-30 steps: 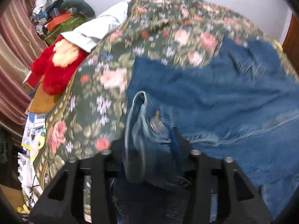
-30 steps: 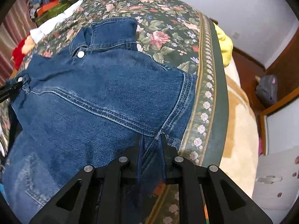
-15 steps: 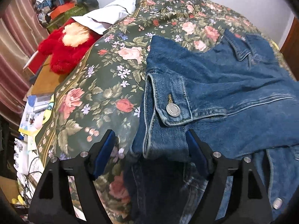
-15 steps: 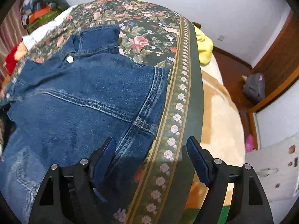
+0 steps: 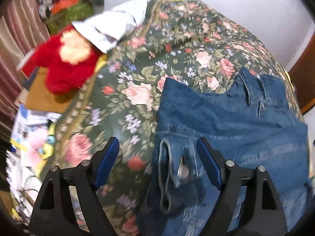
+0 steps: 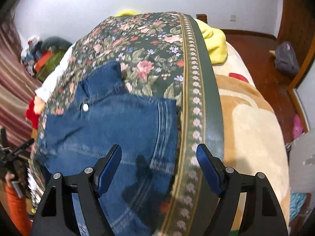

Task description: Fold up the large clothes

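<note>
While both claws hang tilted down over the bed, I read each as spread wide with nothing pinched. Between the blue pads of my left gripper (image 5: 157, 163) lies the cuff (image 5: 173, 173) of the denim jacket (image 5: 232, 125), its metal button (image 5: 182, 172) facing up, but neither pad presses on it; the jaws stand clear on either side. Only this view gives me the cuff and button. Beyond the left claw the jacket spreads away to the right, its collar (image 5: 259, 86) at the far end, on the floral bedspread (image 5: 137, 78). Farther off to the left of the claw sits a red plush toy (image 5: 65, 64), then a white cloth (image 5: 116, 27) beyond it.

My right gripper (image 6: 158, 167) hovers with its pads apart above the jacket's other edge, where the stitched seam (image 6: 163, 129) runs just beside the bedspread's patterned border (image 6: 195, 102). Only this view shows a white snap (image 6: 85, 107) ahead and left of the claw, near the collar. It alone also shows what lies right of the claw: a beige blanket (image 6: 252, 122), and farther away a yellow cloth (image 6: 214, 41) and the wooden floor (image 6: 256, 59). At the left edge I catch part of the other gripper rig, blurred
</note>
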### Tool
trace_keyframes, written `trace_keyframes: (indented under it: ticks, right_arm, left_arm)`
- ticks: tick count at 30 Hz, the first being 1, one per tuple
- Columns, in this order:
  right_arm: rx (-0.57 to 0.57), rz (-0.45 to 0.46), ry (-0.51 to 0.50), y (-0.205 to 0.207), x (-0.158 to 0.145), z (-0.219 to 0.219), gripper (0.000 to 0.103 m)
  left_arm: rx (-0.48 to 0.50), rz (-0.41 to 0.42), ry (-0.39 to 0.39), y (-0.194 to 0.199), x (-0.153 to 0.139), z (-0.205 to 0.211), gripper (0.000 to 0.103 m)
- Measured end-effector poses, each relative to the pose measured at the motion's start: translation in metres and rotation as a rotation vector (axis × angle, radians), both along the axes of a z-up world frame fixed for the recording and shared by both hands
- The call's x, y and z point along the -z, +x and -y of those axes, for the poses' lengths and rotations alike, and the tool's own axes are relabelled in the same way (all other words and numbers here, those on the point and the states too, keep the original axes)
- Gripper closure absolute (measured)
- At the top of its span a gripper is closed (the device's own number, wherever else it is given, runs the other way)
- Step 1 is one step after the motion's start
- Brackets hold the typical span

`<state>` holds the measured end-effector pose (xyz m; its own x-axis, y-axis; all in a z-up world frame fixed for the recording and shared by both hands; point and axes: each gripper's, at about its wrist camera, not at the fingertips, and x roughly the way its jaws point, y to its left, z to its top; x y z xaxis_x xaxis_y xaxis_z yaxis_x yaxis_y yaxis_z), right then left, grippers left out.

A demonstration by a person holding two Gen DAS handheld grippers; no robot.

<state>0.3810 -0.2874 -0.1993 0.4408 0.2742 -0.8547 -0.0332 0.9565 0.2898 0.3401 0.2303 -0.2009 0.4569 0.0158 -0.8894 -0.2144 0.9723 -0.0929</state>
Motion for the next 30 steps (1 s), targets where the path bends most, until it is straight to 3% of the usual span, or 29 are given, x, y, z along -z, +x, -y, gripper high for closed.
trace_keyframes:
  ticks: [6, 11, 14, 16, 20, 24, 30]
  right_arm:
    - [0.037, -0.055, 0.097, 0.034, 0.023, 0.006, 0.028]
    - [0.007, -0.12, 0.2, 0.055, 0.05, 0.001, 0.043]
    - [-0.006, -0.108, 0.21, 0.061, 0.059, -0.008, 0.046]
    - [-0.014, -0.094, 0.193, 0.063, 0.06, -0.013, 0.05]
    - [-0.019, -0.066, 0.182, 0.066, 0.061, -0.016, 0.064]
    - [-0.017, -0.034, 0.162, 0.069, 0.06, -0.019, 0.081]
    - [-0.096, 0.049, 0.053, 0.082, 0.034, -0.039, 0.085]
  left_arm:
    - [-0.005, -0.086, -0.042, 0.048, 0.037, -0.011, 0.023]
    - [0.035, -0.047, -0.004, 0.07, 0.045, -0.006, 0.023]
    - [0.068, -0.048, 0.023, 0.082, 0.055, 0.0, 0.023]
    - [0.093, -0.044, 0.044, 0.087, 0.059, 0.006, 0.029]
    - [0.108, -0.055, -0.013, 0.097, 0.062, 0.014, 0.069]
    - [0.104, -0.032, 0.037, 0.094, 0.058, 0.025, 0.082]
    - [0.087, 0.057, 0.051, 0.08, 0.02, 0.036, 0.086]
